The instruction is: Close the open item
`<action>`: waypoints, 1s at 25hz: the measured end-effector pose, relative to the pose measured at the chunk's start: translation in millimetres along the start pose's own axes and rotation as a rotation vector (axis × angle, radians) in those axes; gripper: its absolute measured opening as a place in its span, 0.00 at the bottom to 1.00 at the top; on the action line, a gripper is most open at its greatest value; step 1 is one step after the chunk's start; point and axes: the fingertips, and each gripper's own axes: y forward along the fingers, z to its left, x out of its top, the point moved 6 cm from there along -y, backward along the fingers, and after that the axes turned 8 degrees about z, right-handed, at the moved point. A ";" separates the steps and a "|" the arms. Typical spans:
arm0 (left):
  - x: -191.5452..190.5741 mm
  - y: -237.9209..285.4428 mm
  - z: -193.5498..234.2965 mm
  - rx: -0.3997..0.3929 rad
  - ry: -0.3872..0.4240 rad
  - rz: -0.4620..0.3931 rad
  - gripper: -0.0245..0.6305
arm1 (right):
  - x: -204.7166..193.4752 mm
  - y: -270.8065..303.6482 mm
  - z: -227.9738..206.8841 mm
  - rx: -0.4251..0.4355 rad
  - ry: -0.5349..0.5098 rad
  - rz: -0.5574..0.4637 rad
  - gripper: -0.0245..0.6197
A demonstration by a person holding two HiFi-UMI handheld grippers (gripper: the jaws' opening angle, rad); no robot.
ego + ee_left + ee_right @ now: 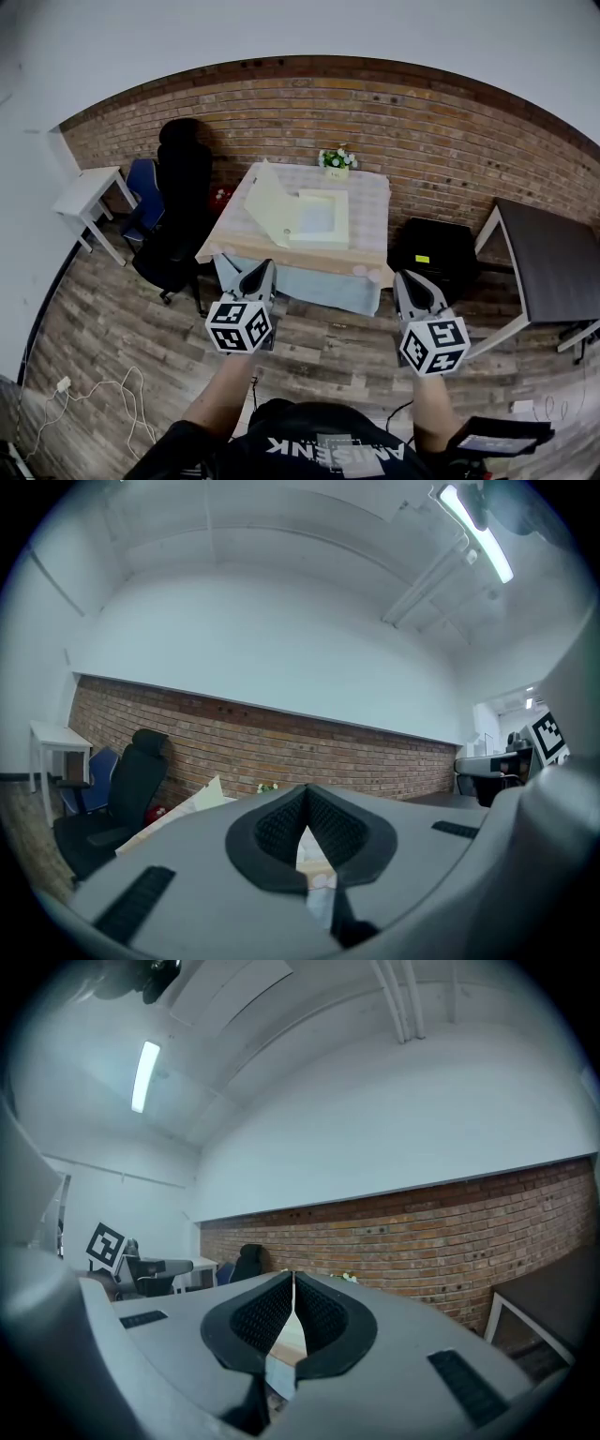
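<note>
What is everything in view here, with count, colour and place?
box: one, cream, lid raised, middle of the table.
table: one, pale patterned cloth, against the brick wall.
flower pot: one, white blooms, table's far edge.
office chair: one, black, left of table.
second chair: one, blue, behind the office chair.
side table: one, white, far left.
case: one, black, floor right of table.
desk: one, dark top, far right.
cable: one, white, floor lower left.
left gripper: one, grey, fingers shut, empty, short of the table.
right gripper: one, grey, fingers shut, empty, short of the table.
</note>
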 end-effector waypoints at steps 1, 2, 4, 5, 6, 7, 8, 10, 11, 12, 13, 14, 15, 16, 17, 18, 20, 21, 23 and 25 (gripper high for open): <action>-1.2 1.6 -3.4 0.004 -0.002 0.000 0.06 | -1.4 -1.3 -3.7 0.004 0.000 -0.003 0.10; -2.6 3.5 -6.7 0.007 -0.006 0.000 0.06 | -2.7 -1.9 -7.4 0.010 -0.001 -0.003 0.10; -5.5 8.2 -11.2 0.014 -0.012 0.002 0.06 | -4.3 0.0 -14.6 0.020 -0.003 0.001 0.10; -6.3 11.1 -11.7 0.018 -0.014 0.004 0.06 | -4.4 2.1 -17.4 0.024 -0.003 0.004 0.10; -6.6 14.3 -11.0 0.021 -0.015 0.006 0.06 | -3.8 4.8 -19.7 0.028 -0.003 0.003 0.10; -6.3 18.1 -9.6 0.024 -0.016 0.008 0.06 | -2.4 7.9 -21.8 0.029 -0.006 0.000 0.10; -5.5 22.8 -7.5 0.026 -0.016 0.007 0.06 | -0.4 11.8 -24.2 0.029 -0.010 -0.004 0.10; -3.0 35.1 -0.3 0.027 -0.018 0.001 0.06 | 3.0 23.1 -29.1 0.024 -0.012 -0.010 0.10; -2.1 42.1 5.1 0.027 -0.020 -0.002 0.06 | 3.4 30.5 -30.9 0.022 -0.011 -0.010 0.10; -2.3 49.1 11.5 0.026 -0.024 -0.002 0.06 | 2.9 38.7 -32.1 0.019 -0.010 -0.007 0.10; -3.4 56.2 18.8 0.025 -0.026 -0.001 0.06 | 2.0 47.8 -33.0 0.015 -0.011 -0.001 0.10; -4.6 63.9 27.1 0.024 -0.027 0.002 0.06 | 1.4 57.6 -34.0 0.011 -0.011 0.004 0.10; -5.0 72.4 36.1 0.023 -0.026 0.007 0.06 | 1.8 68.4 -35.1 0.005 -0.010 0.007 0.10; -5.0 81.7 45.3 0.021 -0.025 0.011 0.06 | 3.1 79.9 -36.7 -0.001 -0.009 0.009 0.10; -4.7 91.7 54.6 0.020 -0.025 0.014 0.06 | 5.0 91.6 -38.5 -0.007 -0.010 0.012 0.10; -4.2 101.8 64.0 0.019 -0.029 0.016 0.06 | 7.2 103.5 -40.2 -0.013 -0.010 0.016 0.10; -1.5 121.2 82.9 0.013 -0.035 0.024 0.06 | 11.7 127.2 -41.5 -0.020 -0.005 0.025 0.10; -0.1 129.8 92.0 0.007 -0.035 0.030 0.06 | 13.7 138.6 -40.9 -0.022 -0.004 0.031 0.10; 1.7 146.1 109.1 0.000 -0.031 0.041 0.06 | 17.4 160.9 -40.3 -0.029 -0.007 0.043 0.10; 2.3 161.7 125.5 0.001 -0.039 0.050 0.06 | 21.7 182.6 -41.5 -0.035 -0.004 0.051 0.10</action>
